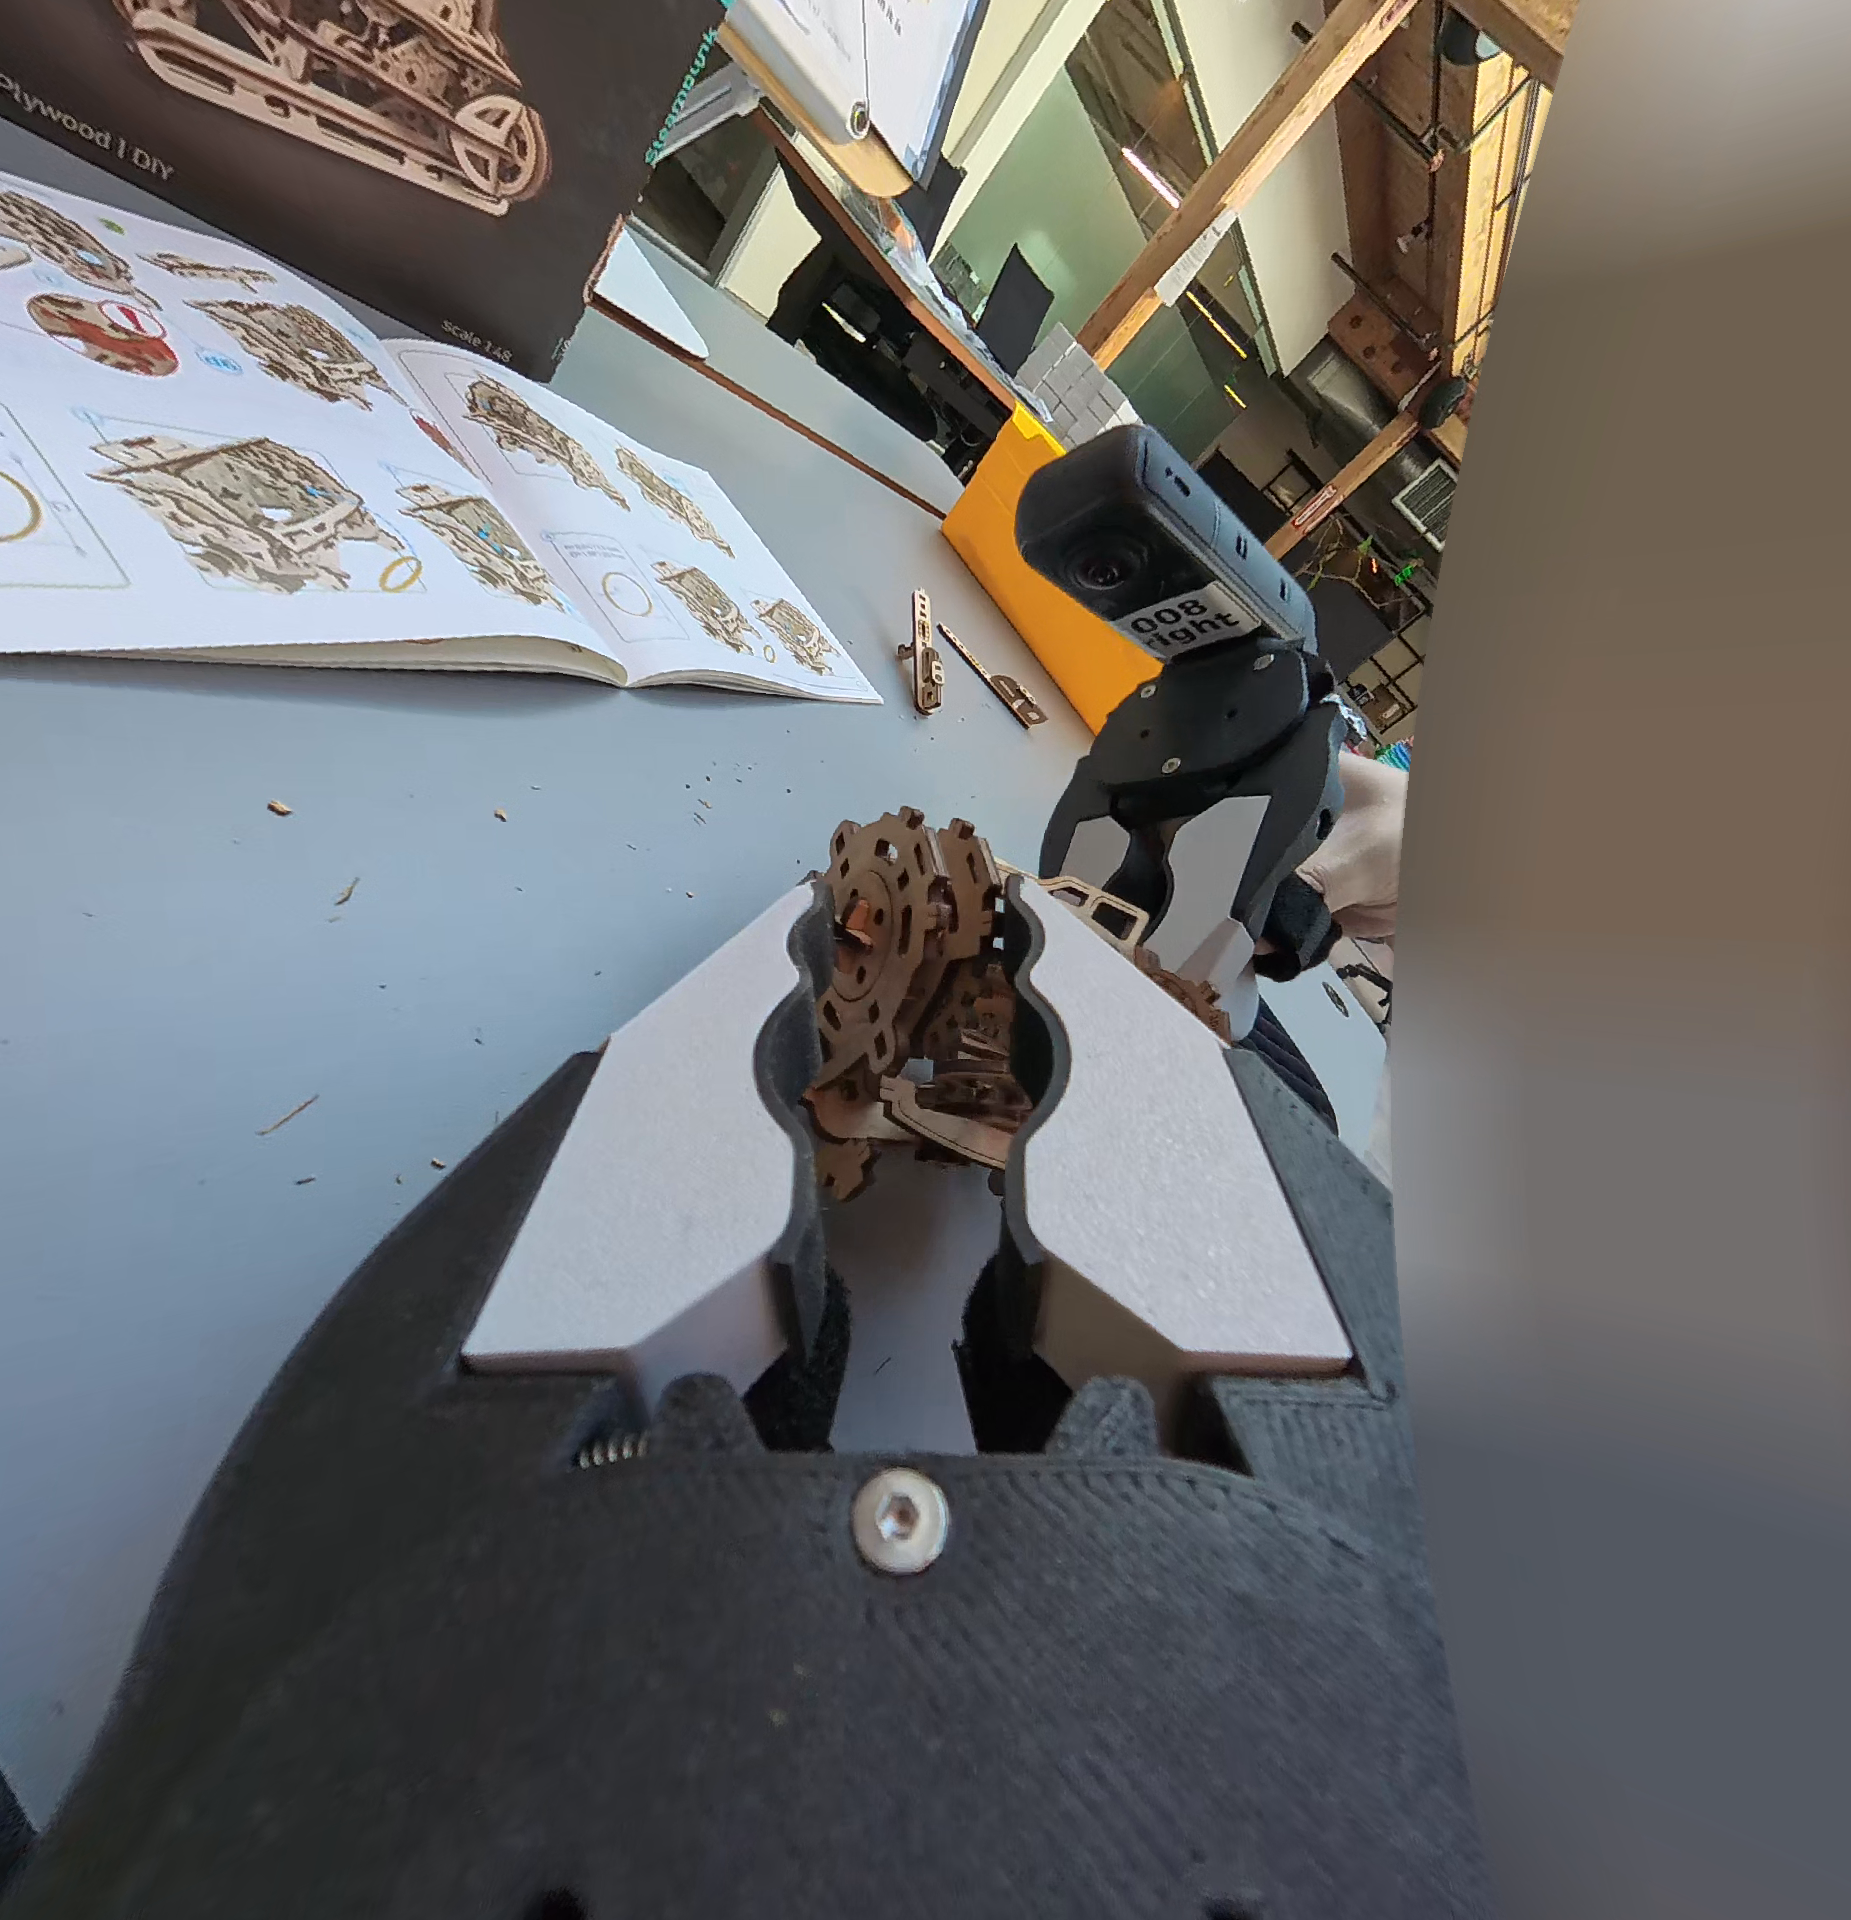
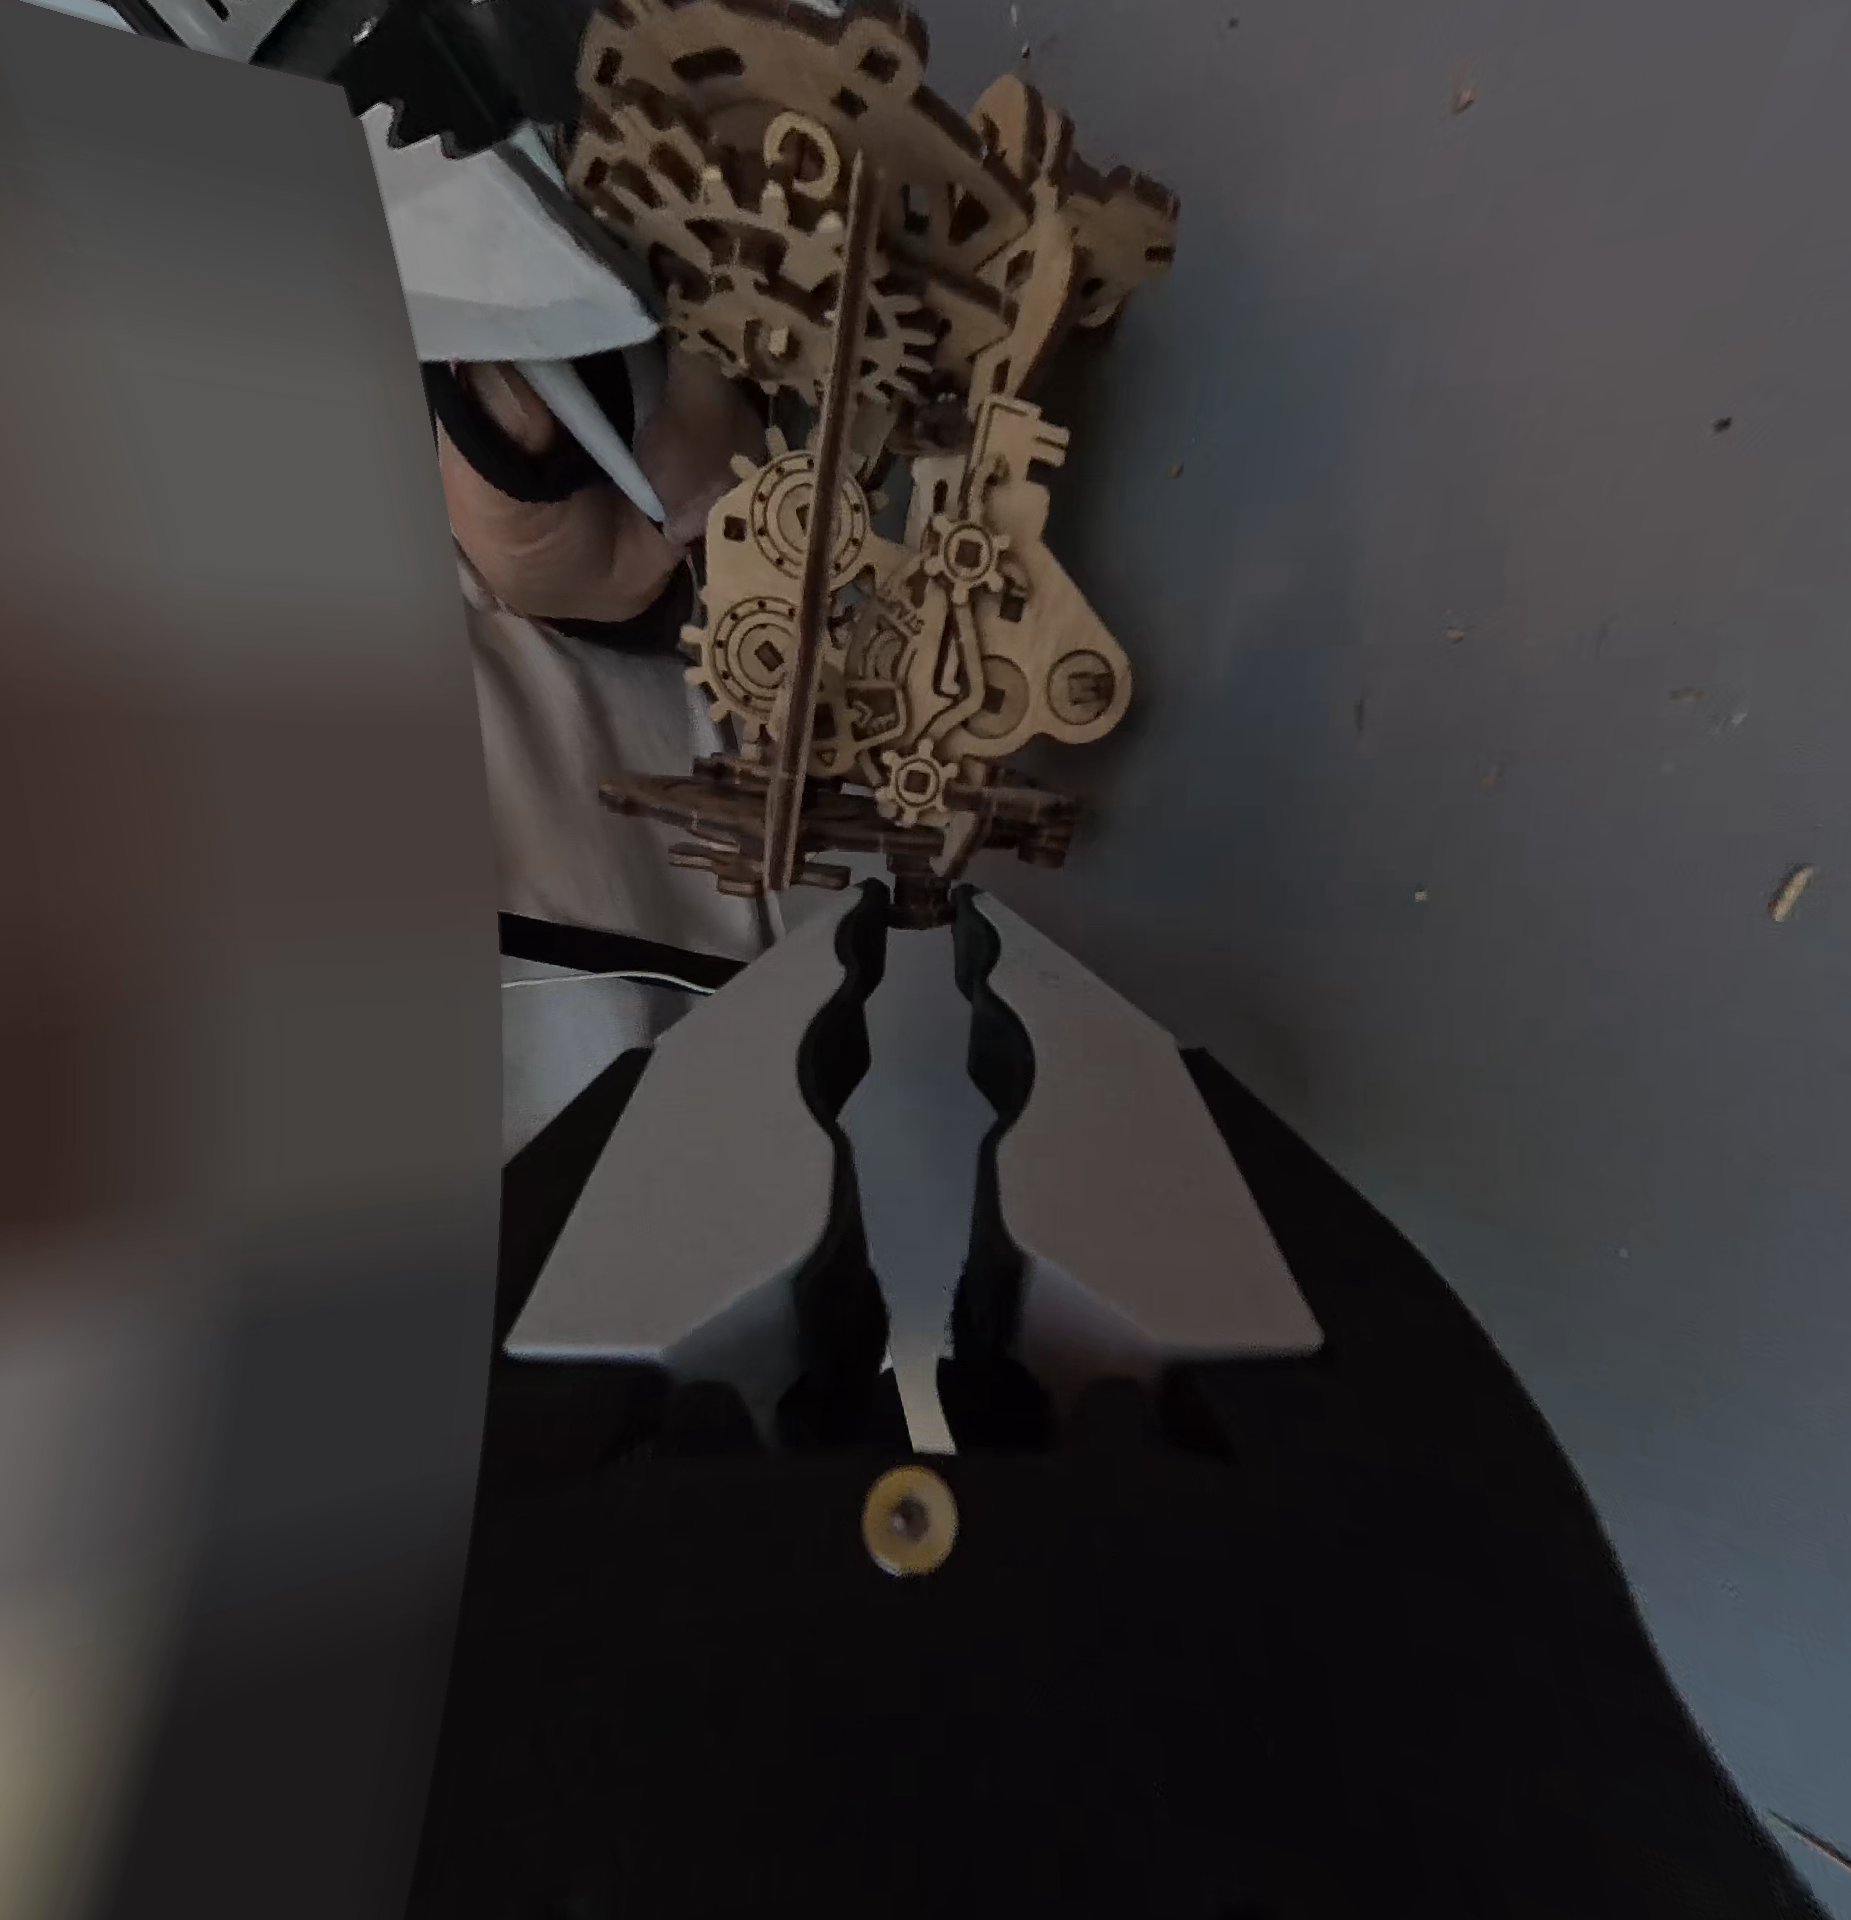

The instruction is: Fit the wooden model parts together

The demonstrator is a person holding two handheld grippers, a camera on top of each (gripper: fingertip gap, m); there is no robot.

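Grey counter (image 1: 277, 987) carries everything, dotted with small wood chips. At its far side stands a dark kit box (image 1: 308, 135) printed with a picture of a model, and in front of the box lies an open instruction booklet (image 1: 308, 488). A yellow box (image 1: 1014, 540) sits farther right on the counter, with two small loose wooden pieces (image 1: 926, 655) lying just beside it, well apart from the tools.

The left tool (image 1: 916, 935) fills the lower part of the left wrist view, its grey fingers (image 1: 692, 1122) narrowed around the wooden model assembly (image 1: 900, 977), a cluster of gears and plates held between the pads, just above the counter. The right tool (image 1: 1196, 940) reaches in from the far side, a black camera (image 1: 1139, 530) mounted on top of it and a person's hand (image 1: 1357, 852) behind it.

In the right wrist view the right tool (image 2: 916, 899) is nearly closed, its tips pinching a small dark stub at the near edge of the wooden model assembly (image 2: 900, 582). A thin wooden strip (image 2: 822, 520) runs edge-on across the gears there.
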